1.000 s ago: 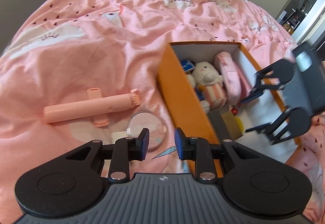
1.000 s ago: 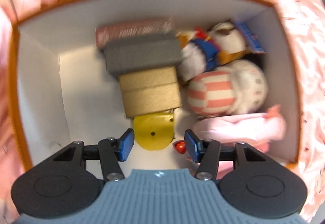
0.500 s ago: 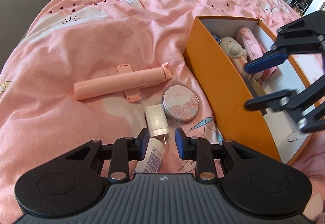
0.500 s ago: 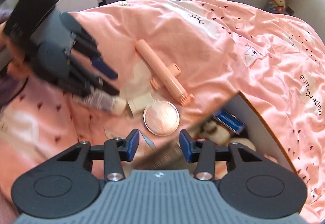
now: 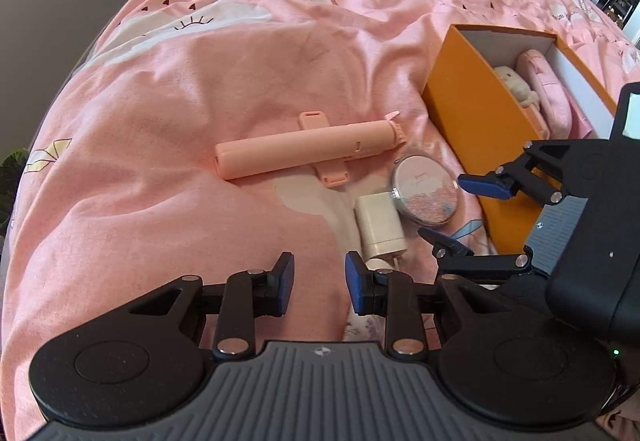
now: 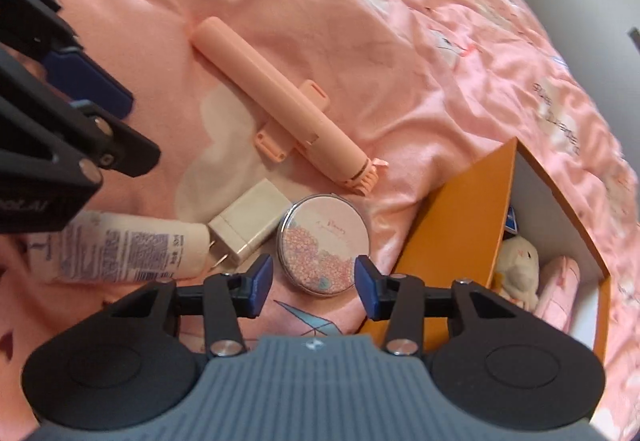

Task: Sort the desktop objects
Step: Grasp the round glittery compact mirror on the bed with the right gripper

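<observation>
I have both claws hovering over the pink printed bedspread [image 5: 200,89]. My left claw [image 5: 319,283] is released and holds nothing, with a white squeeze tube with small print [image 6: 120,247] lying beneath it. My right claw [image 6: 314,283] is also released, its fingers spread just short of the round pink-flowered compact mirror [image 6: 323,243]. A white plug-in charger block [image 6: 248,225] lies touching the compact, and a long peach-pink plastic stick with side clips [image 6: 280,109] rests just beyond. The orange cardboard box with white inside [image 6: 460,217] stands nearby, holding a white plush toy [image 6: 518,261] and a pink pouch [image 6: 558,287].
</observation>
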A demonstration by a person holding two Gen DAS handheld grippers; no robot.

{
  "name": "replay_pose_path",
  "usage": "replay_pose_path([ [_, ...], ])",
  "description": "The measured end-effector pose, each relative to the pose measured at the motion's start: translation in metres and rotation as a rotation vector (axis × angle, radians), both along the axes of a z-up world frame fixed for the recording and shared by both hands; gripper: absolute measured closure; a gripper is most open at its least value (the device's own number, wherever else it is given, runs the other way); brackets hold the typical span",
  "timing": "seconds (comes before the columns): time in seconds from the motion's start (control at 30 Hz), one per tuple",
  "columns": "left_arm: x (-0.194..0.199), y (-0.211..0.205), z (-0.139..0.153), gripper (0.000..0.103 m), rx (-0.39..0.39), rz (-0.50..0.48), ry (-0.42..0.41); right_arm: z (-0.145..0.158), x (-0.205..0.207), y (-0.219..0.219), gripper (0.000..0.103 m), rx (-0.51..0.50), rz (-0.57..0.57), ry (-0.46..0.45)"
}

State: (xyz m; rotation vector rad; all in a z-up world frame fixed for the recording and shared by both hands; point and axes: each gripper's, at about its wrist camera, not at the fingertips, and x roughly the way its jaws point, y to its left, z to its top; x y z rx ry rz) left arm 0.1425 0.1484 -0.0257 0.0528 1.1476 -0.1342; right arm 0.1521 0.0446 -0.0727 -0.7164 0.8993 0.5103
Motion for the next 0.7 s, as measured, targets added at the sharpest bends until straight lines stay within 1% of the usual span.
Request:
replay_pose_path([
  [0.07, 0.001, 0.003, -0.005, 0.071, 0.01, 0.004, 0.009, -0.004, 0.0, 0.003, 0.054, 0.012, -0.051, -0.04],
  [0.13, 0.001, 0.004, -0.007, 0.071, 0.008, 0.002, 0.01, -0.01, 0.001, 0.004, 0.051, -0.01, -0.078, -0.103],
  [0.2, 0.003, 0.002, -0.008, 0.071, 0.021, -0.003, 0.013, -0.014, 0.005, 0.002, 0.051, -0.013, -0.11, -0.131],
  [0.3, 0.006, -0.003, -0.011, 0.071, 0.043, 0.001, 0.014, -0.02, 0.009, -0.001, 0.051, 0.024, -0.129, -0.115],
  [0.37, 0.008, -0.002, -0.013, 0.071, 0.041, 0.016, 0.017, -0.023, 0.012, -0.002, 0.051, 0.039, -0.135, -0.111],
  [0.47, 0.009, 0.0, -0.014, 0.071, 0.034, 0.044, 0.024, -0.026, 0.015, 0.0, 0.046, 0.061, -0.134, -0.099],
  [0.6, 0.006, -0.004, -0.014, 0.071, 0.056, 0.043, 0.013, -0.039, 0.021, 0.001, 0.041, 0.062, -0.142, -0.037],
  [0.7, 0.006, -0.004, -0.014, 0.071, 0.05, 0.057, 0.006, -0.042, 0.02, 0.001, 0.045, 0.06, -0.149, -0.027],
])
